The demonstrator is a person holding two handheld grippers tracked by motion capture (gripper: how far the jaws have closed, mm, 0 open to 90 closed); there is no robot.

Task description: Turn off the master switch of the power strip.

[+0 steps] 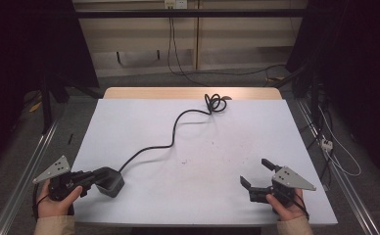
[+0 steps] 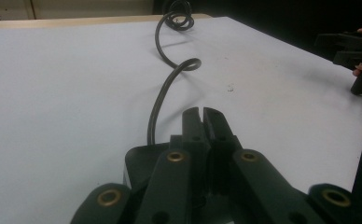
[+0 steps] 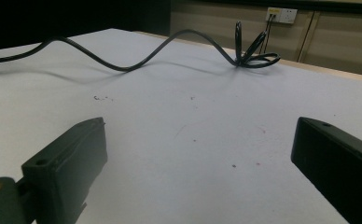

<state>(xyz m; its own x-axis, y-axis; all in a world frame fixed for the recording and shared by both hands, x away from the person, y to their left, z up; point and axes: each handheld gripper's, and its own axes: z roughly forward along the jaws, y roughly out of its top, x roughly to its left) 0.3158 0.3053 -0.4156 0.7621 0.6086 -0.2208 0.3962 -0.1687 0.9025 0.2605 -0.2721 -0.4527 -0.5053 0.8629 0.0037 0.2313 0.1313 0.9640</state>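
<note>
A black power adapter (image 1: 111, 183) lies near the front left corner of the white table (image 1: 217, 142). Its black cable (image 1: 154, 147) snakes away to a coil (image 1: 215, 103) at the far edge. My left gripper (image 1: 104, 174) reaches over the adapter from the left. In the left gripper view its jaws (image 2: 202, 114) stand shut together above the adapter (image 2: 139, 161), and I cannot tell whether they clamp any part of it. My right gripper (image 1: 254, 171) sits open near the front right, its jaws (image 3: 200, 135) wide apart over bare table, with nothing between them.
A wooden strip (image 1: 193, 93) edges the table's far side. Metal rails (image 1: 26, 166) run along the floor on both sides. Loose cables and a power strip (image 1: 326, 143) lie on the floor at right. A wall socket (image 3: 281, 15) sits behind.
</note>
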